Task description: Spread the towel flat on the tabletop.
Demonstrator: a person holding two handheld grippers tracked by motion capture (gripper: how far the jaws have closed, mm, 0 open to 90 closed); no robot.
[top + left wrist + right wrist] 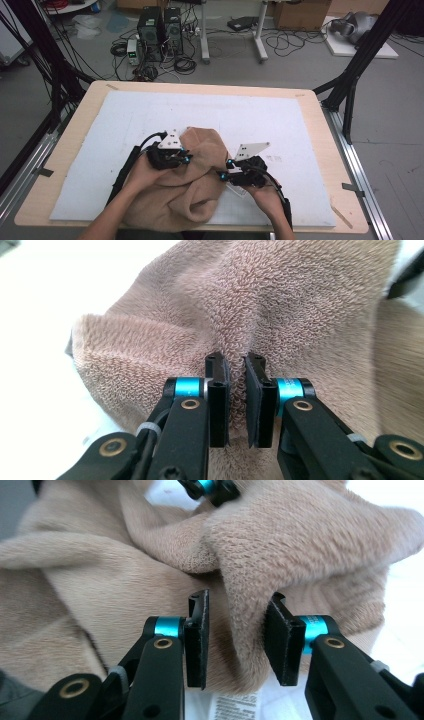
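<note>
A tan terry towel [192,187] lies crumpled on the white mat [150,112] near the table's front edge. My left gripper [186,159] sits at the towel's left side. In the left gripper view, the left gripper [235,365] has its pads close together, pinching a raised fold of the towel [280,305]. My right gripper [224,169] is at the towel's right side. In the right gripper view, the right gripper [237,607] stands open with a hanging fold of the towel [300,540] between its jaws, and a gap shows beside the left pad. The left gripper's tips [207,487] show beyond.
The wooden table [75,140] carries the mat, bare behind and beside the towel. A white care label [235,700] peeks out under the towel. On the floor beyond the table stand computer towers [160,30], cables and boxes. Black frame posts [350,90] flank the table.
</note>
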